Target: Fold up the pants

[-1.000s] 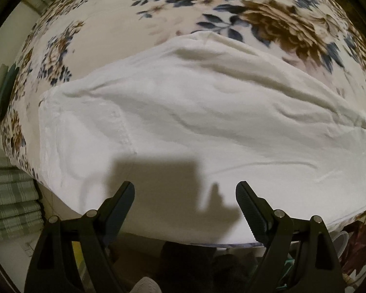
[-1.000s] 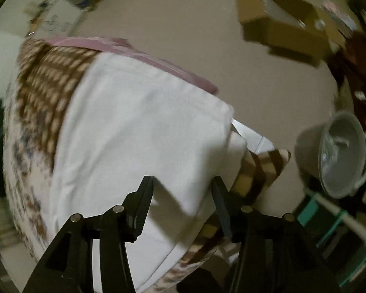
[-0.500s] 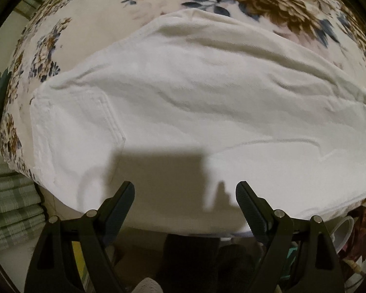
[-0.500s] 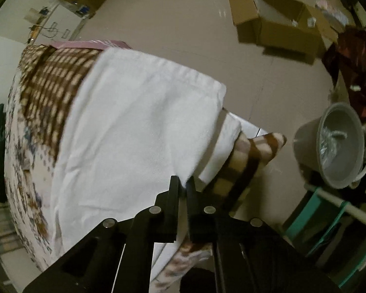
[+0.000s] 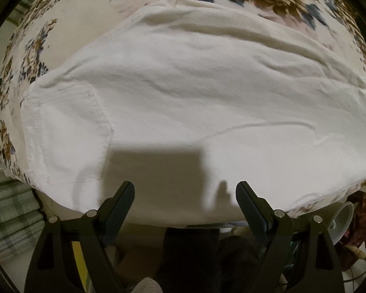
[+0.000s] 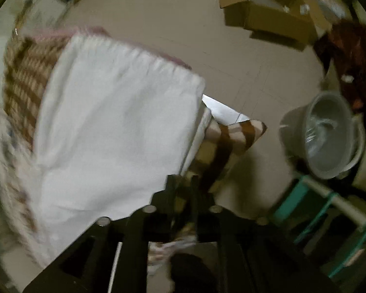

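While the white pants (image 5: pixel 188 107) lie spread flat on the floral bedcover (image 5: pixel 68 17), near edge along the bed's side, little folding is evident — they appear doubled leg on leg, no crosswise fold made. Left gripper (image 5: pixel 185 190) hovers above the near edge, fingers wide apart, holding nothing. Right gripper (image 6: pixel 183 183) has its fingers drawn close together at the hem-end corner of the pants (image 6: pixel 114 131); whether cloth is pinched cannot be told — the view is blurred. Remaining, by judgement: carry that end over, then flatten.
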